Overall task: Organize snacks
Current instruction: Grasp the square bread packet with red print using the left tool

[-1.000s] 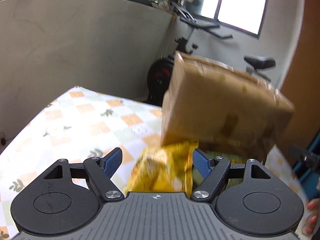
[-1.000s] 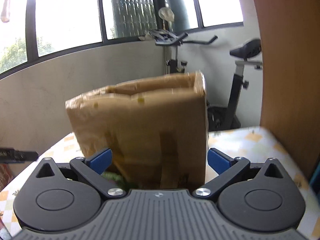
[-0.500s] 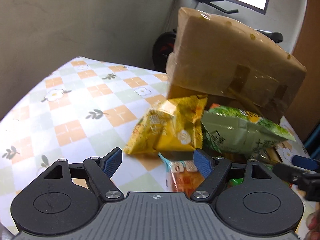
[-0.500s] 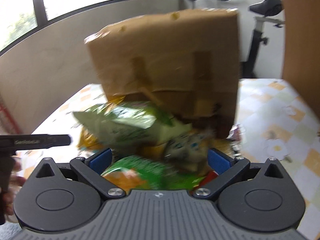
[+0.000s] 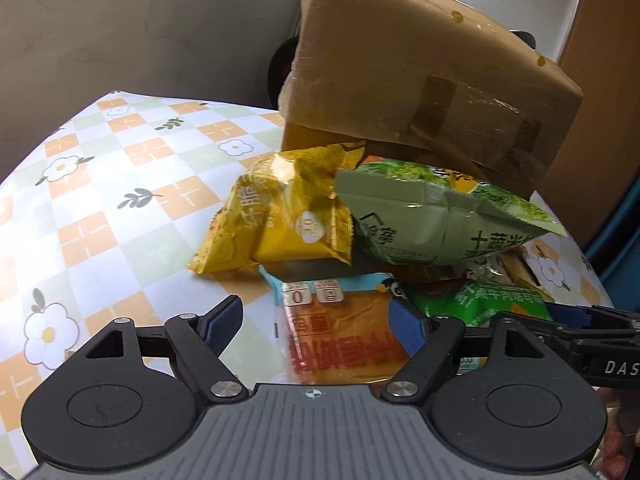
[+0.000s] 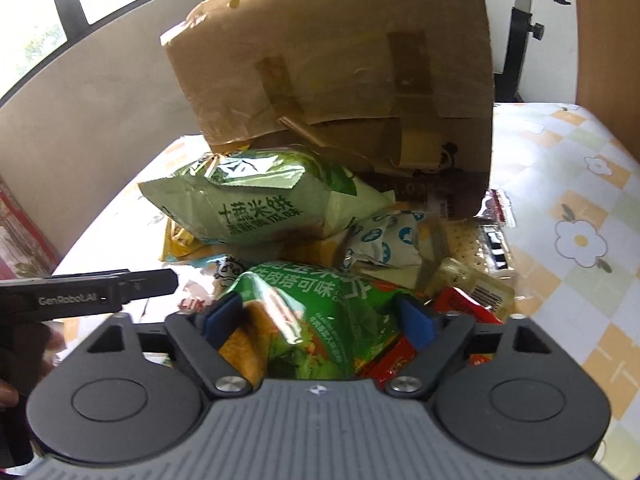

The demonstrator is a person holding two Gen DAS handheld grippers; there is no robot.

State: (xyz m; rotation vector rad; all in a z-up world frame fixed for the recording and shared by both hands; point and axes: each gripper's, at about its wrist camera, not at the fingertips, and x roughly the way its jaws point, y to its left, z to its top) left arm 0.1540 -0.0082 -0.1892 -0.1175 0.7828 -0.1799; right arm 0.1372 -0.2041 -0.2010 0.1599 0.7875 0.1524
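In the left wrist view, the left hand-held gripper [image 5: 316, 316] has just been widening its jaws, and they stand apart over an orange packet [image 5: 344, 340] that lies between them unpinched. Beyond it a yellow bag [image 5: 276, 216] and a pale green bag [image 5: 436, 216] lean against the tipped box [image 5: 420, 72] on the checked desk [image 5: 100, 200]. If the jaws shut here they may catch only the packet's slack film and let it slip, or nudge the yellow bag off the heap.

In the right wrist view, the right hand-held gripper [image 6: 320, 316] has just been narrowing its jaws around a dark green bag [image 6: 312, 320]; whether the pads press it yet cannot be told. The box overhangs the pile, resting on the snacks. Pulling the dark green bag out could shift the bags above it and drop the box, or crush the crisps inside.
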